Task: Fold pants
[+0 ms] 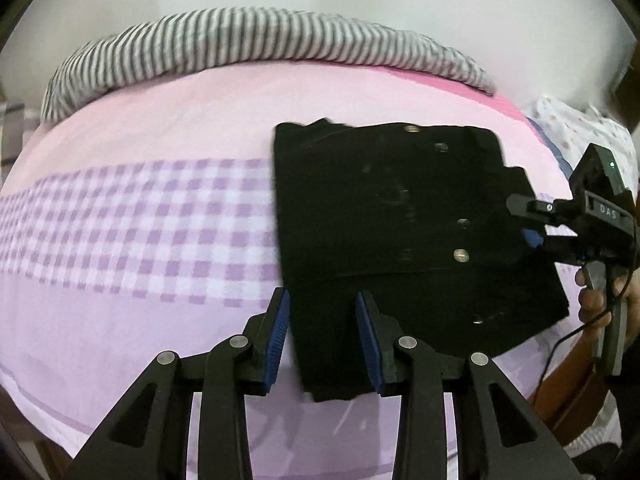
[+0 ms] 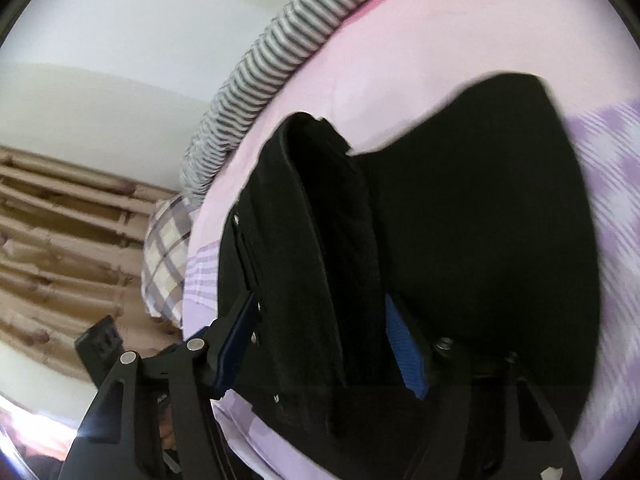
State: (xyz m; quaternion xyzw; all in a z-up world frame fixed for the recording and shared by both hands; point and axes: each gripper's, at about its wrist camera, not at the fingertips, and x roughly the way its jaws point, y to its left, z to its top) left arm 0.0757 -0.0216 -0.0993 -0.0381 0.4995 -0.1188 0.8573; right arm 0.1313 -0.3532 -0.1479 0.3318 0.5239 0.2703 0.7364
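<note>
pants [image 1: 392, 216]: black, folded, lying on the bed [image 1: 160, 140]
left gripper [image 1: 322, 336]: jaws spread astride the pants' near corner
right gripper [image 2: 320, 344]: jaws spread around a thick fold

I've got a bed [image 1: 160, 128] as the work surface: pink sheet with a purple-and-white gingham band across the middle, plain lilac nearer me. Lying on it: black pants [image 1: 392, 216] folded into a flat block, metal rivets showing; a grey-and-white striped blanket [image 1: 248, 40] bunched along the far edge; a plaid pillow [image 2: 168, 248] at one end.
</note>
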